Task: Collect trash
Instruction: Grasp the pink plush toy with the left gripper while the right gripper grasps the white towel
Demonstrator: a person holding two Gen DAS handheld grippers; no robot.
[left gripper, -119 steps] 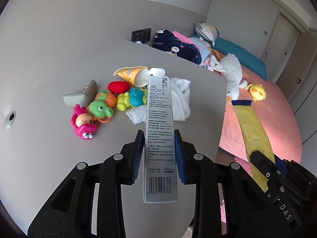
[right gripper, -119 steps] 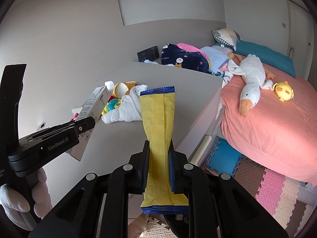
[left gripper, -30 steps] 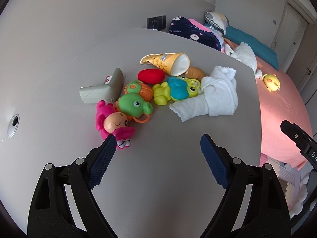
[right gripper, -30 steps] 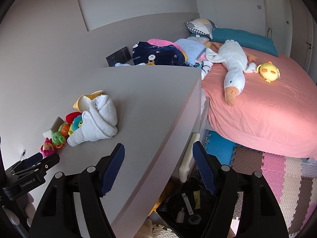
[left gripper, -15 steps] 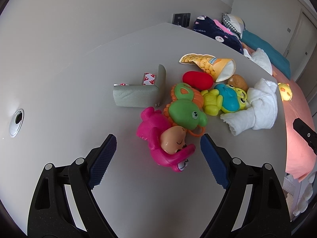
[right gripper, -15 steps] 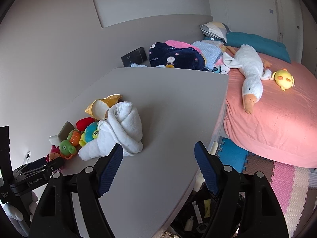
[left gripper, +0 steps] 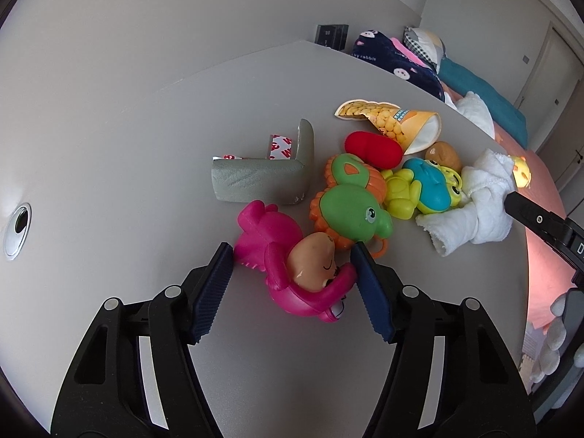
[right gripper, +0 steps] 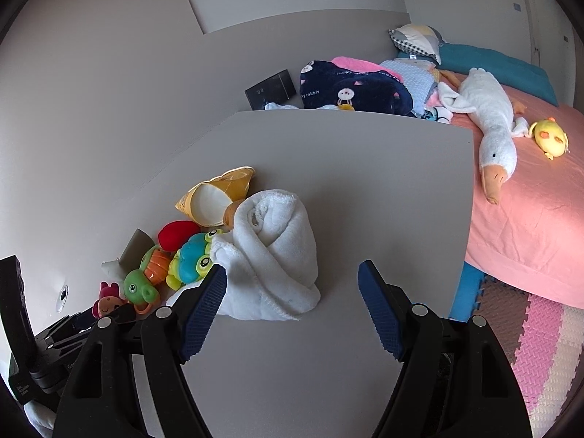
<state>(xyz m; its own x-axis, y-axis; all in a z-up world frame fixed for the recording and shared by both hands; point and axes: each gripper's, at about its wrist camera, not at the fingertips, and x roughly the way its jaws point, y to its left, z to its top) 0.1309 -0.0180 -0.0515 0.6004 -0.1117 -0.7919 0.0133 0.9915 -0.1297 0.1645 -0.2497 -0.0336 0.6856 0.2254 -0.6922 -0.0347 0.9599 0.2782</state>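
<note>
My left gripper (left gripper: 292,284) is open, its jaws on either side of a pink toy (left gripper: 292,270) on the grey table (left gripper: 127,153). I cannot tell whether the right pad touches the toy. Beyond the toy lie a grey foam corner guard (left gripper: 266,175) and an empty yellow snack bag (left gripper: 394,120). My right gripper (right gripper: 292,303) is open and empty, low over the table, next to a rolled white towel (right gripper: 273,252). The snack bag (right gripper: 215,197) and the corner guard (right gripper: 135,248) also show in the right wrist view.
Plastic toys crowd the pile: a green and orange one (left gripper: 346,204), a red one (left gripper: 372,149), a blue and yellow frog (left gripper: 423,186). A cable hole (left gripper: 16,230) is at the table's left. The bed (right gripper: 529,211) with a plush goose (right gripper: 489,127) lies past the table's right edge.
Both grippers let go of the box and the yellow wrapper and now are empty. My left gripper moved in over the pink toy and narrowed around it. My right gripper came nearer the towel.
</note>
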